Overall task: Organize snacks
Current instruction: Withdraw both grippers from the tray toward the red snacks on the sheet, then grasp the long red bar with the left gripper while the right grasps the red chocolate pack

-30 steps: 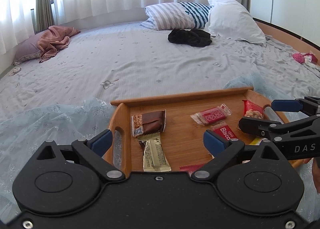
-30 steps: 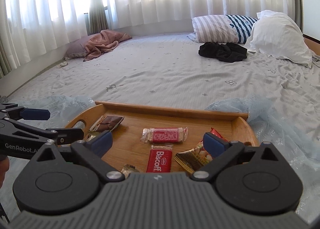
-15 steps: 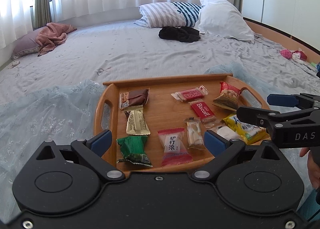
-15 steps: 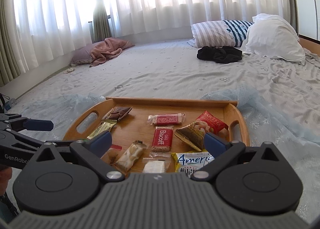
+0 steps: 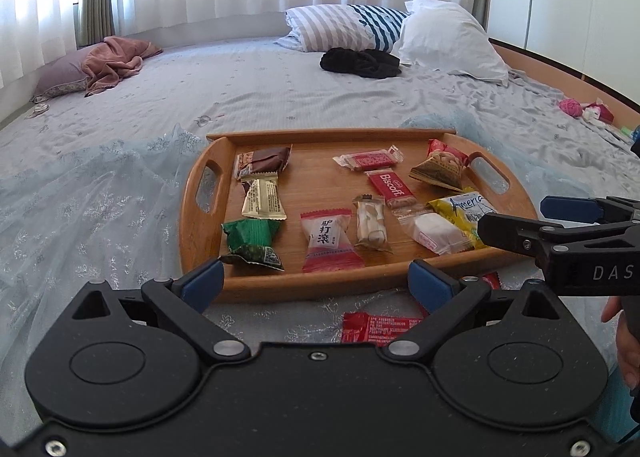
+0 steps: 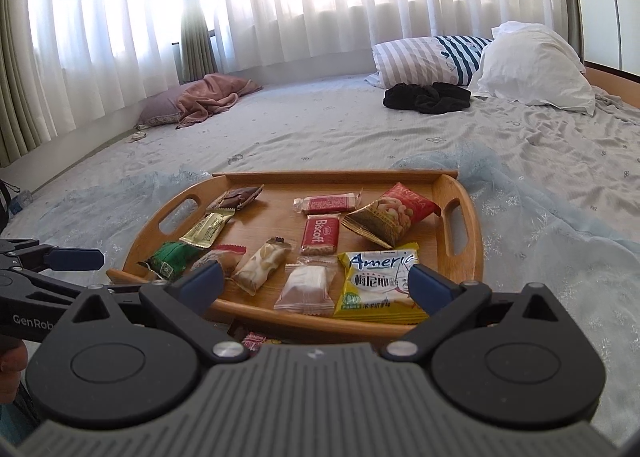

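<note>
While snacks fill the tray [image 5: 200, 233], both hand-held grippers [image 5: 316, 283] [image 6: 314, 281] hover wide apart, seemingly empty.

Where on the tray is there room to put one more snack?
The wooden tray has bare wood along its far rim, between the brown bar and the red wafer pack. Another gap lies between the gold packet and the Biscoff. The near row is crowded.

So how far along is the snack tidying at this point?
Mostly done: about ten packets lie inside the wooden tray, such as the Biscoff. In hand: nothing, left gripper and right gripper both open. Left: a red packet on the bedspread before the tray.
</note>
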Action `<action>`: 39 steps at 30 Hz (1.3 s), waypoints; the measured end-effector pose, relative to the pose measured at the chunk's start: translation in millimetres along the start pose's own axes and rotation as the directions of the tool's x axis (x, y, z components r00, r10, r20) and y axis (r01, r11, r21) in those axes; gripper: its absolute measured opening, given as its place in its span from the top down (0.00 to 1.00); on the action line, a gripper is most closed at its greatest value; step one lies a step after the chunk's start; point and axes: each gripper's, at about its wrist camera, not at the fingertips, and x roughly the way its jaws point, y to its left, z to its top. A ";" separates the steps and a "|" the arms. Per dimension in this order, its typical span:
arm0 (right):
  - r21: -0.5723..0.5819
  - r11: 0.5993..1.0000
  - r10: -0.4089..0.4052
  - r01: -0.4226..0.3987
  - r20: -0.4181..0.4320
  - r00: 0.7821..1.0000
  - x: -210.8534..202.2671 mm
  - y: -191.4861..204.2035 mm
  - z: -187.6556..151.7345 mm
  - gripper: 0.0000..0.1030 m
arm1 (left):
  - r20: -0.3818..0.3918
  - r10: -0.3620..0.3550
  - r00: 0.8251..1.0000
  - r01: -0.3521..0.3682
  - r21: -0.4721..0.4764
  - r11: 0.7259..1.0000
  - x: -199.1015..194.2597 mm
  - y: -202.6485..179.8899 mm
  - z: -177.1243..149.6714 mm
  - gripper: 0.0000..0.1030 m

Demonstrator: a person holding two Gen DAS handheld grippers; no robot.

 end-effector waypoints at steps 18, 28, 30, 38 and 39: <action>-0.051 0.998 -0.041 0.040 -0.020 0.999 -8.0 -10.3 -46.7 0.00 | -0.003 -0.085 0.996 0.085 0.019 0.996 4.4 -15.4 -43.0 0.02; -0.093 0.995 -0.030 0.024 -0.058 0.998 -13.1 -22.6 -52.4 0.08 | -0.048 -0.170 0.984 0.172 0.062 0.983 20.8 -33.9 -41.8 0.02; -0.084 0.996 -0.026 0.020 -0.068 0.997 -14.6 -28.0 -52.7 0.10 | -0.056 -0.187 0.981 0.191 0.063 0.980 24.0 -36.8 -41.6 0.02; -0.061 0.998 -0.037 0.033 -0.072 0.997 -17.1 -35.5 -55.4 0.10 | -0.081 -0.187 0.979 0.193 0.085 0.977 31.3 -47.0 -41.6 0.36; -0.059 0.998 -0.037 0.032 -0.071 0.997 -16.6 -35.0 -55.9 0.10 | -0.080 -0.189 0.979 0.196 0.089 0.977 30.6 -46.3 -41.3 0.37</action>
